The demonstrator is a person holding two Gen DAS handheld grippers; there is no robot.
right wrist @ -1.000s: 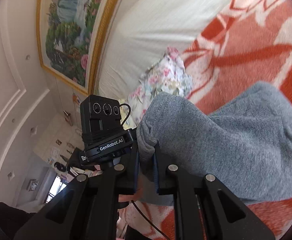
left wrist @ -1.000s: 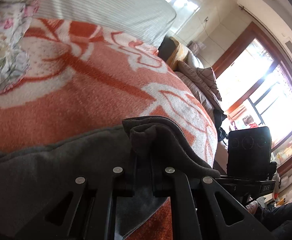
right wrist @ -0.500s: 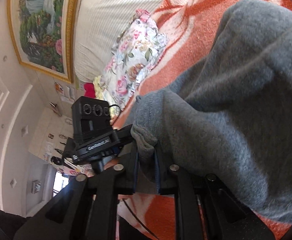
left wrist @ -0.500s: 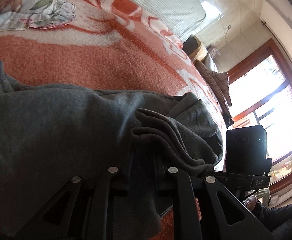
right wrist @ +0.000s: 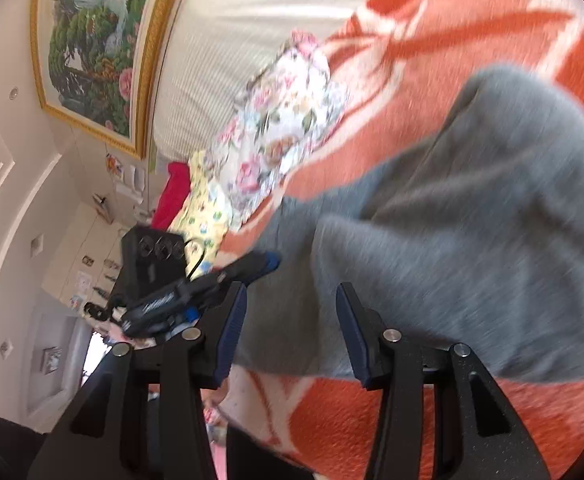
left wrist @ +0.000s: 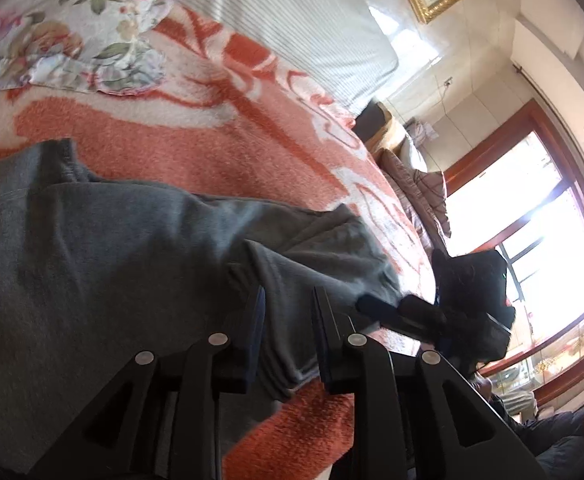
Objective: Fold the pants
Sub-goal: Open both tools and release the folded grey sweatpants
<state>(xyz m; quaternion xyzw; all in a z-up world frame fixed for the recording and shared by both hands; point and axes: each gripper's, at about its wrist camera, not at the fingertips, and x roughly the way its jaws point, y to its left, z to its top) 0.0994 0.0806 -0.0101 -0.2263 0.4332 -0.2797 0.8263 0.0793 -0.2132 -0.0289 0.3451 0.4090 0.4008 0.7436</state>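
Note:
The grey pants [left wrist: 112, 264] lie folded over on the orange and white blanket [left wrist: 196, 160]. My left gripper [left wrist: 288, 300] is open, with an edge of the grey fabric lying loose between its fingers. In the right wrist view the pants [right wrist: 471, 248] spread across the blanket [right wrist: 471, 28], and my right gripper [right wrist: 292, 308] is open over their near edge, holding nothing. The left gripper [right wrist: 270, 260] shows in the right wrist view at the left. The right gripper [left wrist: 365, 304] shows in the left wrist view at the right, blurred.
A floral pillowcase [left wrist: 72, 36] lies at the head of the bed beside a striped white pillow [left wrist: 292, 28]. It also shows in the right wrist view [right wrist: 284, 120]. A bright window [left wrist: 531, 240] is to the right. A framed painting [right wrist: 92, 40] hangs above the bed.
Both grippers have opened and let go of the grey fabric they held. The folded end of the pants now rests on the lower layer.

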